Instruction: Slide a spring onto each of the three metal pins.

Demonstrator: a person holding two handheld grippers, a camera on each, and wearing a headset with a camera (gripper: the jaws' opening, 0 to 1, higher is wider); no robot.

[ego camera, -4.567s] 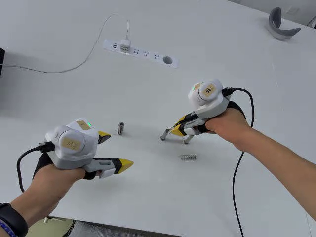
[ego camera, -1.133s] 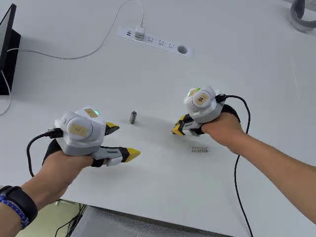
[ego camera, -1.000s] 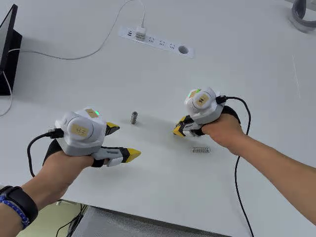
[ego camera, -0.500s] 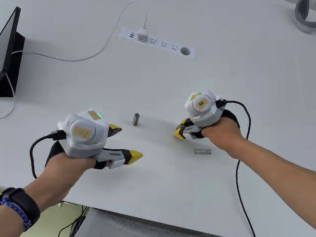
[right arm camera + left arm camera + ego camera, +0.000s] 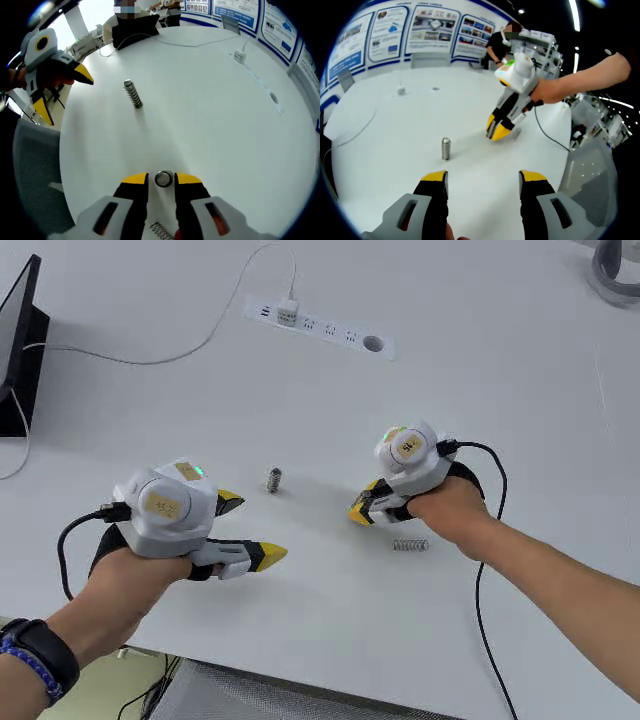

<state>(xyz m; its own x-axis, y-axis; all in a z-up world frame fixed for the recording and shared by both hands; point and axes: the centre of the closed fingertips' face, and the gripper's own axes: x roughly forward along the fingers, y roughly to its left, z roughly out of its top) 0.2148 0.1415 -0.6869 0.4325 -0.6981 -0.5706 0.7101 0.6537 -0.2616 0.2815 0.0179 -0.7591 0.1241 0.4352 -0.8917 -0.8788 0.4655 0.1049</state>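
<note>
On your bench (image 5: 480, 360), the spring-bearing pin (image 5: 273, 480) stands between your left gripper (image 5: 255, 528) and your right gripper (image 5: 360, 512), whose jaws pinch a second pin (image 5: 163, 178). A loose spring (image 5: 410, 545) lies just right of that gripper, nearer you; the power strip (image 5: 318, 328) lies well behind.

I could read nothing from the bench. The tan stickers (image 5: 163, 505) on the left gripper (image 5: 252, 528) and the right gripper (image 5: 358, 512) bore dark marks too blurred for me to make out. The wall posters (image 5: 427, 30) carried headings and print too small to read.
</note>
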